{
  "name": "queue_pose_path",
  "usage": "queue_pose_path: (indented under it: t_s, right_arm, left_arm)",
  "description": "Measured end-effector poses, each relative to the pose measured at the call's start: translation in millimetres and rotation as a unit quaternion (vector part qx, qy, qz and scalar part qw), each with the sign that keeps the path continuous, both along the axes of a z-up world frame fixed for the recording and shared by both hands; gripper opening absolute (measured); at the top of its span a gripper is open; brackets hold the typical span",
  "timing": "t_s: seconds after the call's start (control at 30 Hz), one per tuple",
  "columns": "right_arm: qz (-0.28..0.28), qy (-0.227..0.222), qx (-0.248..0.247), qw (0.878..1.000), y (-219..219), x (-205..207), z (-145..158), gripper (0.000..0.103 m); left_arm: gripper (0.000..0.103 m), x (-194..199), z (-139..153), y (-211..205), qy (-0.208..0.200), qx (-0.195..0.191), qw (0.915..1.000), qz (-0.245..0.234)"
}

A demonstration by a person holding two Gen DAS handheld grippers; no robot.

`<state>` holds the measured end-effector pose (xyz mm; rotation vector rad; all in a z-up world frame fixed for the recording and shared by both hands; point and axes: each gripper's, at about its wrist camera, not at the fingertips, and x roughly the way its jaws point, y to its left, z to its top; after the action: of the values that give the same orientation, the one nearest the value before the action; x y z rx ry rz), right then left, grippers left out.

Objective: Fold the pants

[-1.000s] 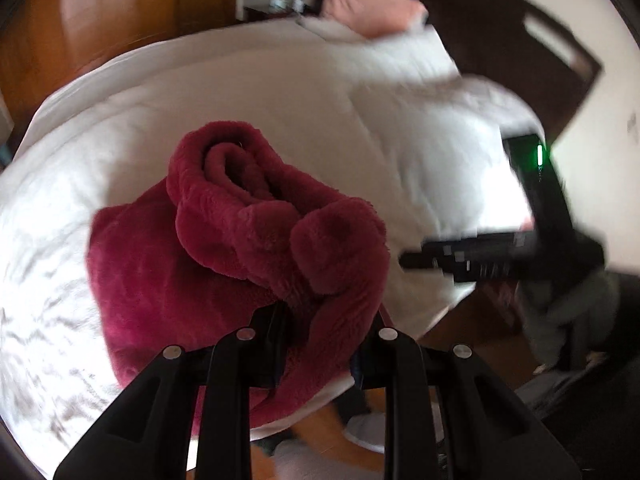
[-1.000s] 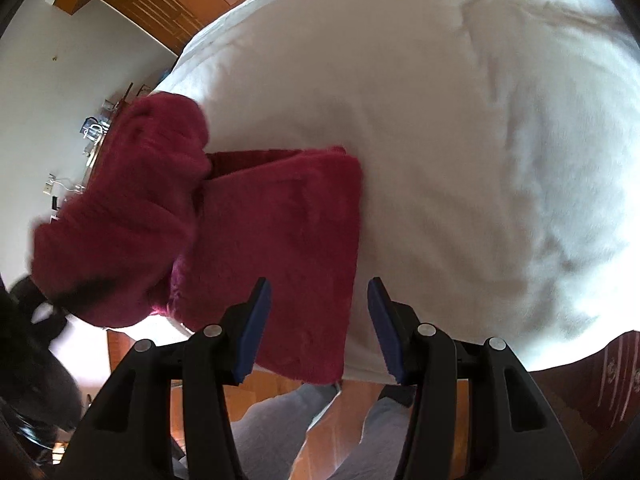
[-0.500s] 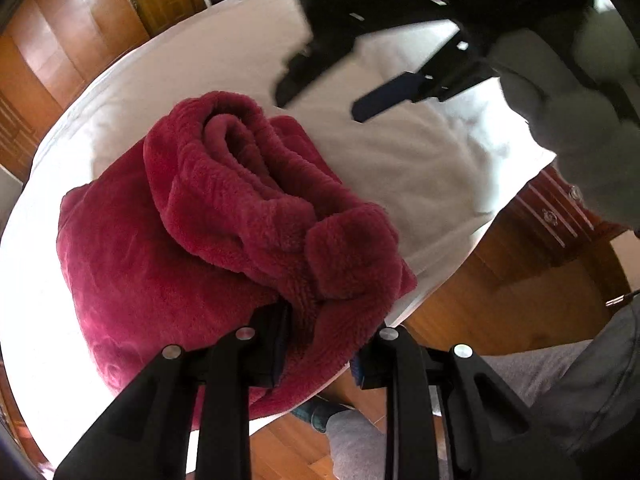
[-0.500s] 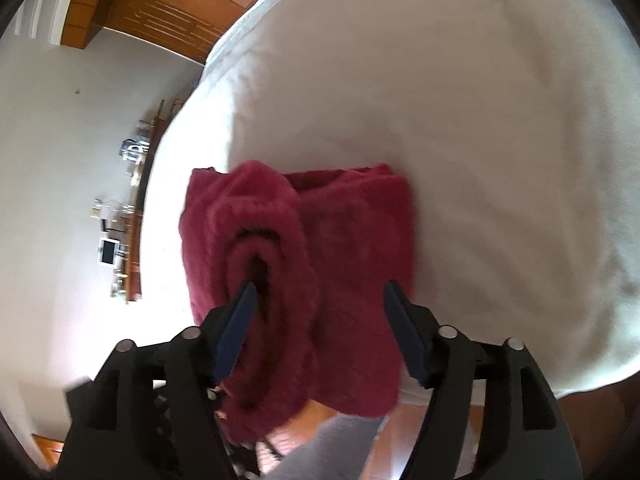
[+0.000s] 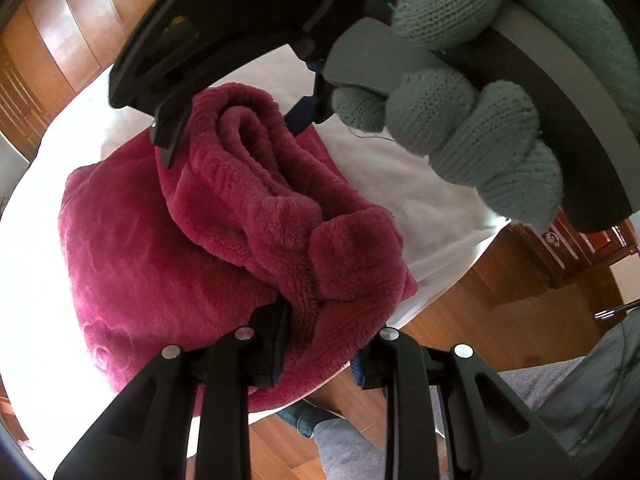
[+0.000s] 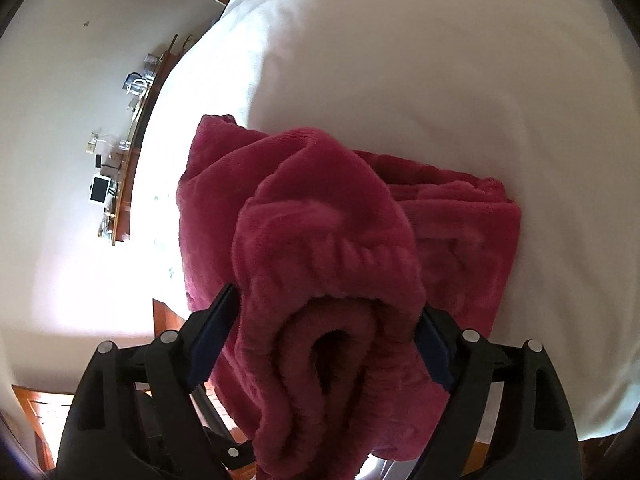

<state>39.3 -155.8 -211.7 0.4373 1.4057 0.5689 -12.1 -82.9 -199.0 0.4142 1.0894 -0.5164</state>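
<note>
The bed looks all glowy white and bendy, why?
Right wrist view: bright light washes out the bed left of the pants, hiding its texture. Left wrist view: the fisheye lens curves the bed edge, and the near glove looms huge.
</note>
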Motion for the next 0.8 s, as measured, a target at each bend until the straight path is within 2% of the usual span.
queue_pose_path:
  t_s: [0.03, 0.07, 0.13, 0.17, 0.3, 0.37, 0.43, 0.53, 0.63, 0.73, 0.8]
  right_arm:
    - [0.003, -0.005, -0.001, 1.000, 0, -1, 2, 0.075]
    - [0.008, -0.010, -0.007, 1.000, 1, -2, 3, 0.055]
    - [0.020, -0.025, -0.042, 0.999, 0, -3, 8, 0.041]
    - [0.021, -0.031, -0.049, 0.998, -3, -3, 11, 0.039]
    - [-0.006, -0.052, -0.043, 0.998, -32, -13, 29, 0.037]
    - [-0.029, -0.049, -0.042, 0.997, -46, -17, 31, 0.037]
    - [-0.056, -0.030, -0.048, 0.997, -59, -21, 19, 0.037]
    - [-0.074, -0.002, -0.056, 0.996, -67, -22, -12, 0.037]
    - [-0.080, 0.016, -0.047, 0.996, -69, -24, -34, 0.038]
    - [-0.100, 0.018, -0.036, 0.994, -76, -25, -41, 0.046]
    - [-0.109, 0.014, -0.037, 0.993, -83, -26, -37, 0.050]
  left_arm:
    - [0.024, 0, 0, 0, 0.001, -0.001, 1.0000, 0.000]
    - [0.024, 1, 0, 0, 0.001, -0.001, 1.0000, 0.000]
    - [0.024, 2, 1, 0, 0.004, -0.003, 1.0000, 0.001]
    - [0.024, 3, 3, 1, 0.004, -0.004, 1.0000, 0.001]
    - [0.024, 3, 18, -4, -0.006, -0.017, 0.9997, -0.014]
    - [0.025, 2, 21, -9, -0.008, -0.023, 0.9994, -0.024]
    - [0.042, 1, 17, -15, 0.002, -0.027, 0.9989, -0.038]
    - [0.053, -2, -5, -24, 0.037, -0.010, 0.9979, -0.052]
    - [0.054, -3, -14, -23, 0.058, -0.011, 0.9968, -0.054]
    - [0.054, 6, -6, -8, 0.082, -0.052, 0.9950, -0.024]
    - [0.054, 15, 1, 8, 0.105, -0.092, 0.9901, 0.013]
